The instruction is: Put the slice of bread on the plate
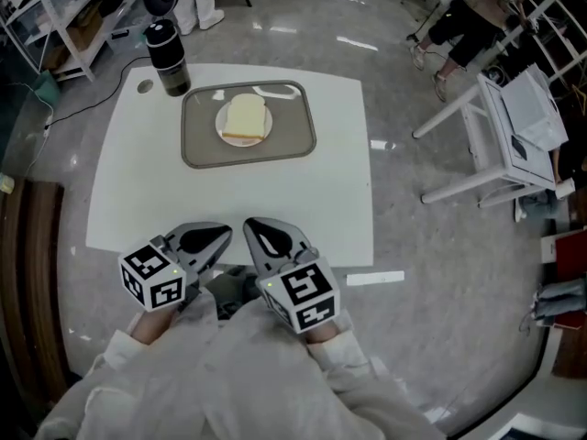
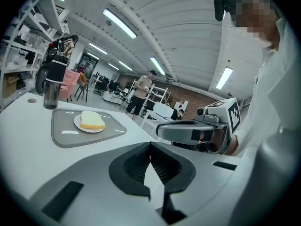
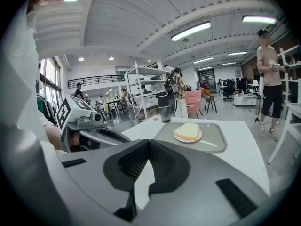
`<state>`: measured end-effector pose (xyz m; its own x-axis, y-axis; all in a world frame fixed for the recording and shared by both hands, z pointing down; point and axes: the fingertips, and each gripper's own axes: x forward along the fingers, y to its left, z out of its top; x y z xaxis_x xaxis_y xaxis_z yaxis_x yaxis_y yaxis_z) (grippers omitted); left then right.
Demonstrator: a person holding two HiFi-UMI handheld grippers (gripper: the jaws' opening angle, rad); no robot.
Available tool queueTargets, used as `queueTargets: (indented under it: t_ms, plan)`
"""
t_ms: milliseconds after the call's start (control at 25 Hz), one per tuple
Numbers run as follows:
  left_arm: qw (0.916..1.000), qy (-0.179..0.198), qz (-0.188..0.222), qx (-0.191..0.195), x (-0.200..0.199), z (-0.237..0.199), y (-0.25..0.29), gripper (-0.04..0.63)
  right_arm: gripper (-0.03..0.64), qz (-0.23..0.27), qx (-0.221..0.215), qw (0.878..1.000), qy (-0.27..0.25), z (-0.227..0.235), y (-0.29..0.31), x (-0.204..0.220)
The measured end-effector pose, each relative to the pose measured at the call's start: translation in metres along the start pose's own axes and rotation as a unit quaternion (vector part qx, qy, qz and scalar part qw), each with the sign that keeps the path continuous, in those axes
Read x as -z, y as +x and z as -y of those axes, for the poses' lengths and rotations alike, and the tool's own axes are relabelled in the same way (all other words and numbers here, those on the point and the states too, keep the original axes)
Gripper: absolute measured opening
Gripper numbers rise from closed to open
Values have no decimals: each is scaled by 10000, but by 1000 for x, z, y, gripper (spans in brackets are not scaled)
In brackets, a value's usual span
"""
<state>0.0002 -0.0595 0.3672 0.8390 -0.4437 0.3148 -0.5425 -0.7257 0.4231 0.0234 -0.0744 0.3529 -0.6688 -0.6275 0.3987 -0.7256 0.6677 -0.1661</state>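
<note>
From the head view, a white table [image 1: 138,200] stands on a glossy grey floor and carries a grey tray [image 1: 197,157] on its far half. A small white plate [image 1: 220,128] sits in the middle of the tray, and the slice of bread [image 1: 244,117] lies flat on the plate. A dark tumbler [image 1: 167,58] stands upright just beyond the tray's far left corner. At the near edge of the table the left gripper [image 1: 218,238] and the right gripper [image 1: 259,232] are side by side, close to each other and well apart from the tray, each with its marker cube towards the person's white sleeves [image 1: 165,374]. In the left gripper view, the two dark ribbed pads meet at their tips with nothing pinched between them, so this gripper is closed and empty. Past it the bread rests on the plate on the tray, the tumbler is behind the tray's left end, and the right gripper shows at the right, level and beside it. In the right gripper view, the pads likewise touch at the tips and hold nothing. The bread on its plate lies ahead and slightly to the right on the tray, with the tumbler upright behind the tray's far left. The left gripper and its marker cube show at the left, and a person [image 3: 269,79] stands on the floor at the far right.
</note>
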Motion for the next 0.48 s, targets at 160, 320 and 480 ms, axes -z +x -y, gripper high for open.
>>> queueTargets:
  t_ms: [160,320,480]
  plan:
    - [9999,94,-35,-132,1,-7,-2,9,15,-17,-65,10000,68,-10,6,-6]
    - [9999,78,74,-107,-3,-10,-2,9,15,-32,45,10000,61,-7,8,-4]
    - [9999,87,21,-105,-3,-15,-4,9,14,-40,148,9998,130,-3,8,0]
